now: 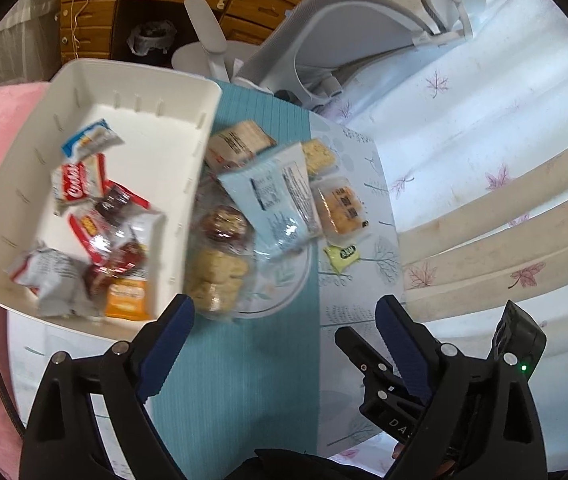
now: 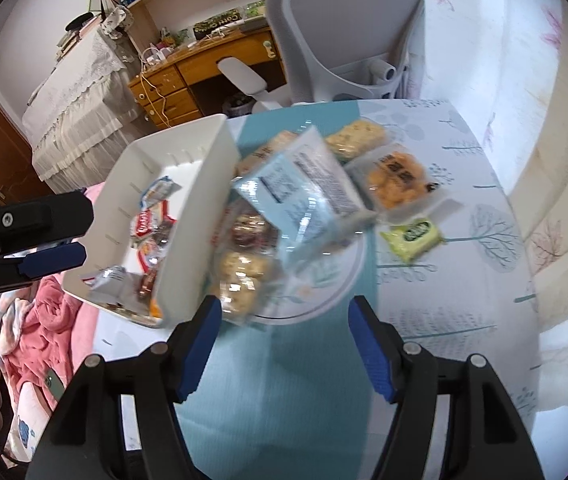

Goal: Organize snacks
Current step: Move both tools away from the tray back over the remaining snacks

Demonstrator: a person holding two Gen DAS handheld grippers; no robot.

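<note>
Holding both my left hand-held gripper (image 1: pixel 284 312) and right hand-held gripper (image 2: pixel 282 314) wide and empty (snacks ahead), white bin (image 2: pixel 212 184) at ten o'clock.

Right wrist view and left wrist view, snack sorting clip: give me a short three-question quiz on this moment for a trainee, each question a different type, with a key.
1. True or false: the white bin already holds several wrapped snacks.
2. Multiple choice: the small yellow-green packet lies (A) inside the bin, (B) on the patterned tablecloth beside the plate, (C) between the jaws of the right gripper.
3. Short answer: what do the left gripper and the right gripper hold?

Key:
1. True.
2. B.
3. Nothing; both have jaws open and empty, short of the snack pile.
</note>
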